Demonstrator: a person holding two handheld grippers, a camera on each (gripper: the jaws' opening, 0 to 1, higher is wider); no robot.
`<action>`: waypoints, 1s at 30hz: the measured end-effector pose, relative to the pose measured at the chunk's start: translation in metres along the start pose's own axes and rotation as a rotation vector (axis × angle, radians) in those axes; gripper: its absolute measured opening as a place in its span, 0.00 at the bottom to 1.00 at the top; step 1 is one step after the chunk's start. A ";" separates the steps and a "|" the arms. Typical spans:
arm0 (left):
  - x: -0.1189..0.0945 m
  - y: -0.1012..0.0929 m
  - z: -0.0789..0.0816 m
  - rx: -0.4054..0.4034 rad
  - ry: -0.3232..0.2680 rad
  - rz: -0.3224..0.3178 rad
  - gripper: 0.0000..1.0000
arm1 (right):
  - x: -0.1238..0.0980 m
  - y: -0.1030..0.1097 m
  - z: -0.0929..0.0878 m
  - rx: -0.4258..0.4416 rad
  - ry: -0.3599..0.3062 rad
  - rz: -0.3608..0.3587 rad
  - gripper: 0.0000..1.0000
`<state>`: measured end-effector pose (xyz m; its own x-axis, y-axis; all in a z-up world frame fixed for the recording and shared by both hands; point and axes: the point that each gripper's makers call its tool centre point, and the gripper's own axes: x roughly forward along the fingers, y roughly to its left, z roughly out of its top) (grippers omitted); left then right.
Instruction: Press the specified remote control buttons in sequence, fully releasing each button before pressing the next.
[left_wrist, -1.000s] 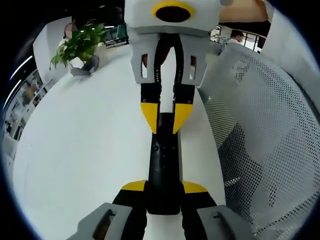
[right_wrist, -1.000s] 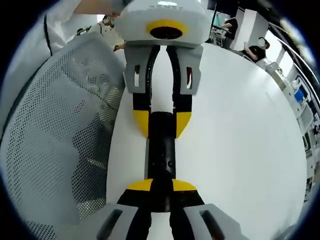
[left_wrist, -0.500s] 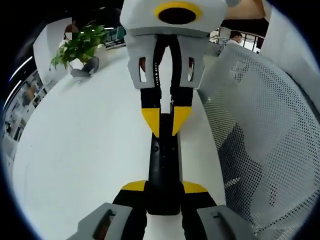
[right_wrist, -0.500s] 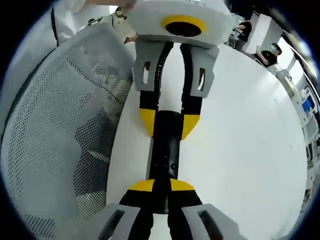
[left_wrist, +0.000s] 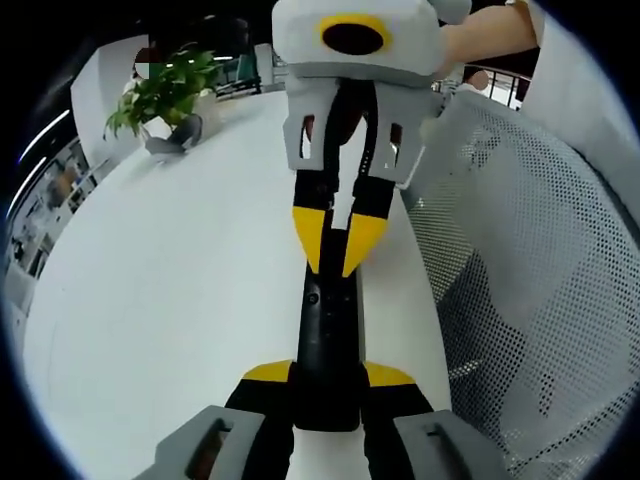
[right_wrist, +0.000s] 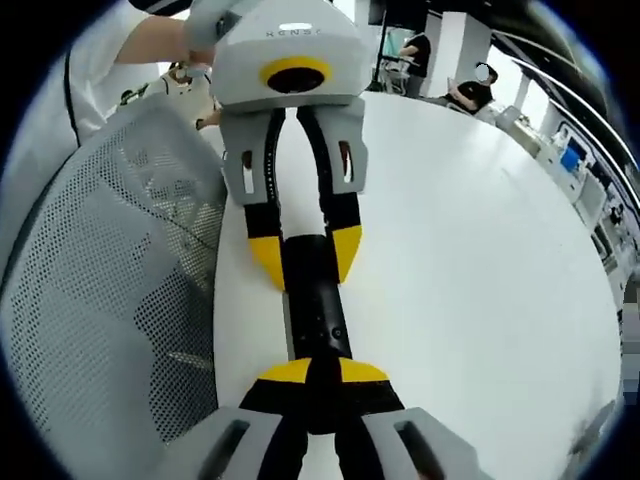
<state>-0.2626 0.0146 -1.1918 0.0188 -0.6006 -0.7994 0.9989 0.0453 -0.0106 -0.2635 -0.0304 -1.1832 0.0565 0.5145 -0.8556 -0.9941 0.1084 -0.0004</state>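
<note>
Jaws of both grippers near the black remote (left_wrist: 325, 340); mesh chair (left_wrist: 520, 300) alongside.

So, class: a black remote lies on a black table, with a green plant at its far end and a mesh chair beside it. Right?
Not quite. The left gripper view shows the table is white, not black. The black remote, the green plant at the far end and the mesh chair beside it are right.

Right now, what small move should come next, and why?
Probably ease the right gripper straight down onto the remote: its tips are together over the remote's face, and the left gripper clamps the near end steady. Whether it already touches is unclear.
</note>
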 end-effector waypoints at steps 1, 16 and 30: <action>0.000 0.000 0.000 -0.002 -0.003 0.002 0.24 | 0.000 0.001 0.000 -0.011 0.005 0.004 0.05; 0.000 0.000 0.000 -0.007 -0.007 0.006 0.24 | 0.002 -0.003 0.002 0.185 0.059 0.016 0.03; 0.000 0.000 0.000 -0.021 -0.003 0.019 0.24 | -0.001 0.001 0.002 -0.014 -0.201 -0.056 0.03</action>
<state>-0.2623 0.0141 -1.1917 0.0378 -0.6018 -0.7978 0.9973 0.0734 -0.0081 -0.2641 -0.0289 -1.1811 0.1272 0.6676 -0.7336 -0.9900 0.1306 -0.0529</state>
